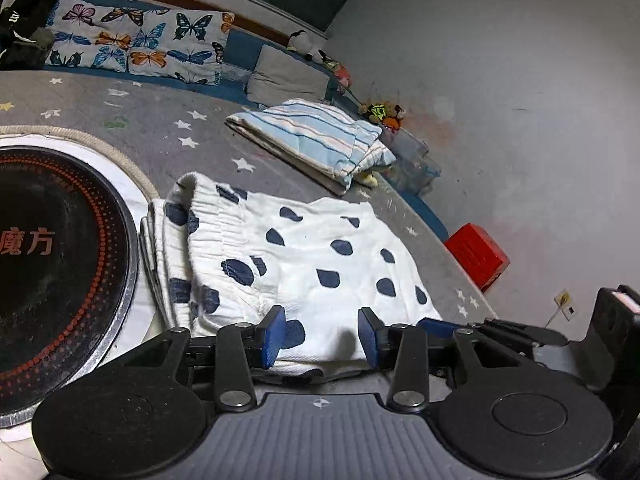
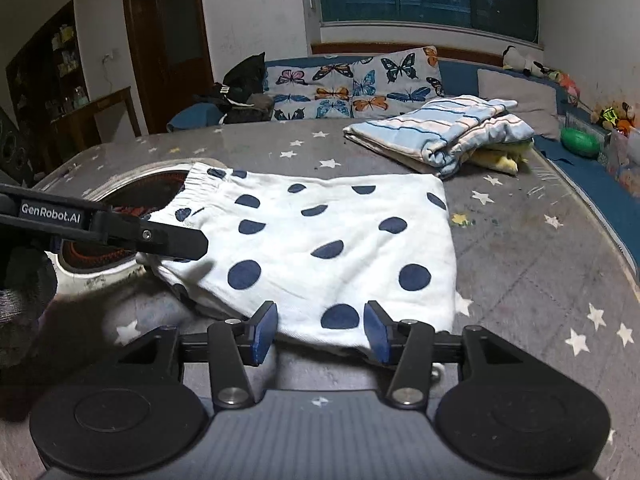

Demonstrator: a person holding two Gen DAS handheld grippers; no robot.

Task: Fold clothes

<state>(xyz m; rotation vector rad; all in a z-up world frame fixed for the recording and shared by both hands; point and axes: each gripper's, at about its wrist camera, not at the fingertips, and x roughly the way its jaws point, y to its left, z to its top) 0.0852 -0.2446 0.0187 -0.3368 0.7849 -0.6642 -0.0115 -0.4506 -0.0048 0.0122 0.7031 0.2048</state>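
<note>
White cotton garment with navy dots (image 2: 320, 240) lies folded on grey star-print table (image 2: 520, 248) | left gripper (image 1: 321, 336) open at near edge | right gripper (image 2: 320, 330) open | round induction hob (image 1: 48, 272) cut off, partly under the garment's waistband

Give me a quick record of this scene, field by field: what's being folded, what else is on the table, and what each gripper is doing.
garment: white polka-dot shorts, lying folded on the table
other laundry: striped folded cloth, farther back
beside shorts: round cooktop, at waistband end
left gripper: open, at near hem
right gripper: open, at near hem
</note>
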